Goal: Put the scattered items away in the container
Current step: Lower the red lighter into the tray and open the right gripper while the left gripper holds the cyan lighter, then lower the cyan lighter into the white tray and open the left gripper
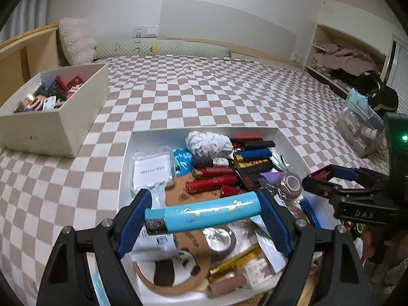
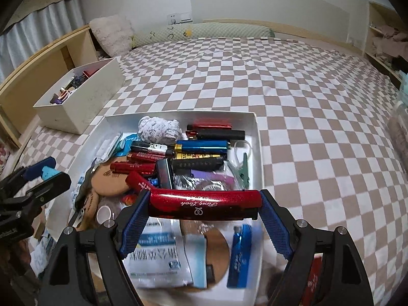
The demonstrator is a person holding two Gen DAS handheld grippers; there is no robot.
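My left gripper [image 1: 204, 215] is shut on a light blue lighter [image 1: 204, 214], held crosswise above the white tray [image 1: 127, 158]. My right gripper [image 2: 204, 205] is shut on a glittery red lighter [image 2: 204, 204], held crosswise above the same tray [image 2: 257, 137]. The tray holds several lighters, cork coasters, tape rolls, paper packets and a crumpled cloth [image 1: 207, 142]. The right gripper also shows at the right of the left wrist view [image 1: 329, 178]. The left gripper shows at the left of the right wrist view [image 2: 43, 176].
The tray lies on a checkered bed sheet [image 1: 204, 89]. A cream box [image 1: 58, 125] with small items stands at the far left. A clear plastic container [image 1: 362, 130] sits at the right edge. Pillows and a headboard lie beyond; a shelf with clothes stands at the right.
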